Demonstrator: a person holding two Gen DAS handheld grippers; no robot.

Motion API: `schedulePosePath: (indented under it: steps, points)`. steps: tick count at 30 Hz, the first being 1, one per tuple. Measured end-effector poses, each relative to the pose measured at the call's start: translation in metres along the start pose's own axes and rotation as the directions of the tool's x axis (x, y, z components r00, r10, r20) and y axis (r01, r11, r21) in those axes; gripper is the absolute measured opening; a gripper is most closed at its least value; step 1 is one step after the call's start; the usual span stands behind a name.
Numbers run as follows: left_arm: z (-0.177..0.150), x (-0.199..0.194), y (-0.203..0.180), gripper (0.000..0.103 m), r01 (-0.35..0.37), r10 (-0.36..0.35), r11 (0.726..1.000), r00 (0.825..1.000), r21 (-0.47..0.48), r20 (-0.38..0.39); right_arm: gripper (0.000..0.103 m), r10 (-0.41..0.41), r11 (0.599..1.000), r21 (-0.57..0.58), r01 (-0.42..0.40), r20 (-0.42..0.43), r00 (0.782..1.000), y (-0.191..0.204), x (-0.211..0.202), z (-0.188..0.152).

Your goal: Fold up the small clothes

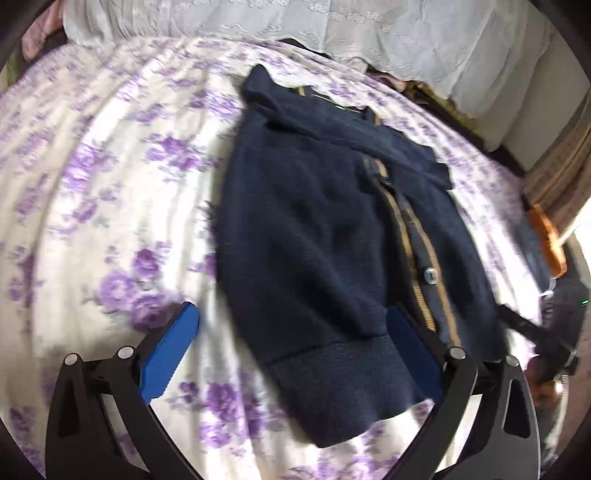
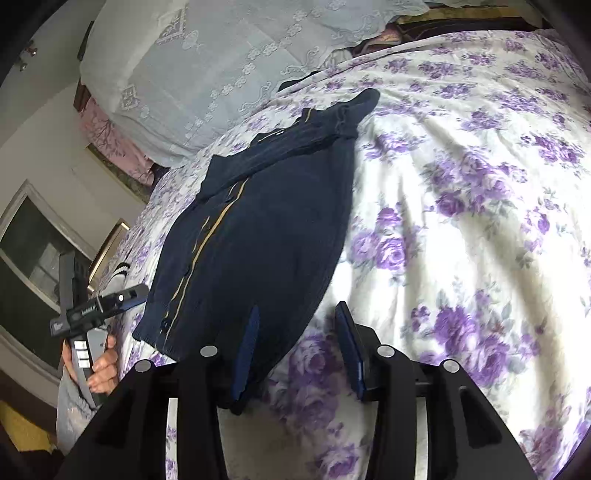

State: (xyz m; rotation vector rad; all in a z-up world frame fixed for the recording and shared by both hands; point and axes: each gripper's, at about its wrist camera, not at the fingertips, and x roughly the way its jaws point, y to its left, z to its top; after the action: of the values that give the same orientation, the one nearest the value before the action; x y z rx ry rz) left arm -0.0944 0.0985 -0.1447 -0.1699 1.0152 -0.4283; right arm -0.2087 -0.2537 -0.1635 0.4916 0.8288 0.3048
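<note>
A navy knit cardigan (image 1: 314, 229) with tan trim along its button band lies flat on a purple-flowered bedspread (image 1: 92, 184), one sleeve folded across its chest. My left gripper (image 1: 295, 328) is open, its blue fingers (image 1: 173, 350) spread wide on either side of the ribbed hem. In the right wrist view the cardigan (image 2: 258, 229) lies hem towards me. My right gripper (image 2: 297, 328) is open over the hem's right corner. Its left finger (image 2: 247, 350) is above the knit and the other is above the bedspread (image 2: 461, 221). A hand holds the left gripper (image 2: 92, 314) at the far left.
White lace pillows (image 1: 332, 29) are piled at the head of the bed (image 2: 221, 74). An orange object (image 1: 546, 236) lies past the bed's right edge. A dark framed panel (image 2: 33, 251) stands against the wall beyond the bed's left edge.
</note>
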Motion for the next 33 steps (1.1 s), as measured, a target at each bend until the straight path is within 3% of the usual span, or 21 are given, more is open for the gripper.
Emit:
schedulePosePath:
  steps: [2,7,10,17,19,21,26,28,33]
  points:
    - [0.005,0.010,0.001,0.098,0.089,-0.089,0.996,0.995,-0.017,-0.041,0.045,0.004,1.000,-0.008,-0.004,-0.012,1.000,0.003,0.006,0.002]
    - [0.004,0.014,-0.008,0.095,0.119,-0.119,0.993,0.991,0.007,-0.056,0.045,0.047,0.999,-0.015,-0.047,-0.022,0.999,0.009,0.013,0.006]
    - [-0.002,0.010,-0.013,0.083,0.174,-0.173,0.985,0.983,0.007,-0.055,0.045,0.091,0.996,-0.005,-0.091,-0.020,0.996,0.010,0.010,0.005]
    - [0.006,0.023,-0.022,0.081,0.069,-0.067,0.997,0.996,0.036,-0.063,0.043,0.091,0.996,-0.003,-0.091,-0.052,0.994,0.014,0.026,0.013]
    - [0.002,0.019,-0.021,0.067,0.039,-0.037,0.998,0.998,0.041,-0.046,0.034,0.078,0.997,-0.007,-0.079,-0.048,0.996,0.016,0.027,0.013]
    - [-0.002,0.012,-0.018,0.049,0.056,-0.055,0.998,0.998,0.027,-0.028,0.025,0.086,0.996,-0.013,-0.086,-0.052,0.995,0.016,0.023,0.009]
    - [-0.002,0.014,-0.009,0.044,0.075,-0.075,0.997,0.997,-0.006,-0.030,0.023,0.095,0.995,-0.019,-0.097,-0.068,0.993,0.015,0.023,0.003]
    - [-0.002,0.014,-0.011,0.044,0.065,-0.064,0.998,0.997,0.007,-0.031,0.017,0.091,0.995,-0.024,-0.092,-0.062,0.994,0.015,0.023,0.003]
    - [-0.003,0.003,-0.015,0.021,0.062,-0.062,0.998,0.998,0.028,0.013,0.009,0.088,0.994,-0.062,-0.086,0.029,0.996,0.024,0.004,0.007]
